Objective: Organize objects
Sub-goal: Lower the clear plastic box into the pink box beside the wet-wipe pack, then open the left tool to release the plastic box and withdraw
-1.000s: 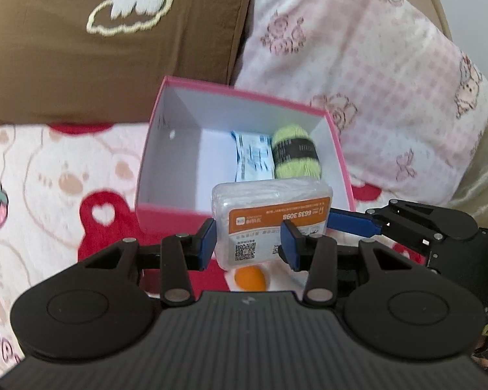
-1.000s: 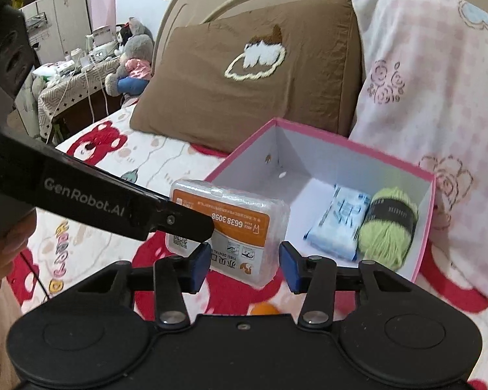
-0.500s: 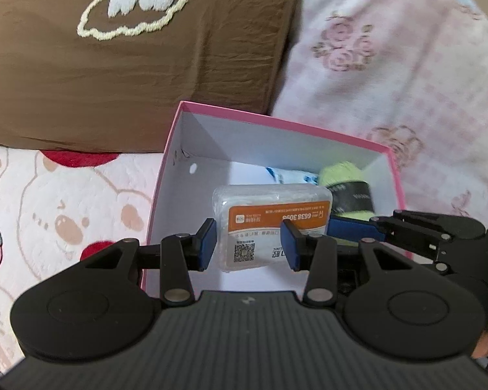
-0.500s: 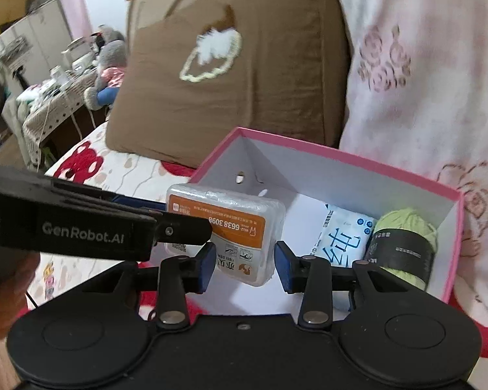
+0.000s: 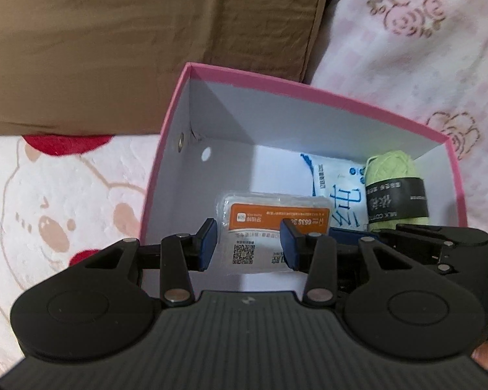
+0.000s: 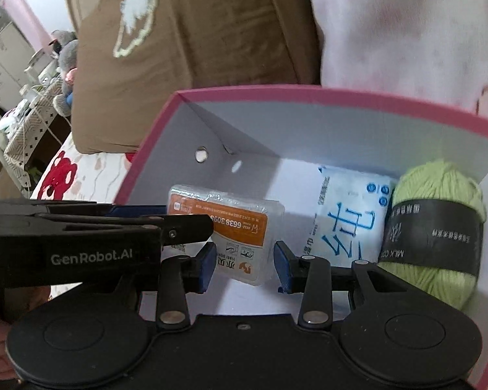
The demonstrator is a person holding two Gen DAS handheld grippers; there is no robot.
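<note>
Both claws, left (image 5: 249, 248) and right (image 6: 244, 268), clamp the orange-labelled pack (image 5: 273, 227) inside the pink box (image 5: 309, 97); lower it flat beside the tissue packet (image 6: 348, 217), then release together

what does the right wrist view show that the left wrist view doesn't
Only the right wrist view shows the room beyond the bed: a cluttered side table and plush toys, plus the left tool's side with its GenRobot.AI lettering.

Only the left wrist view shows the bear-print bedspread up close and the right tool's arm reaching in from the right.

Both show the pink box, the orange-labelled plastic case held over it, the blue-and-white packet, the green yarn and the brown pillow.
</note>
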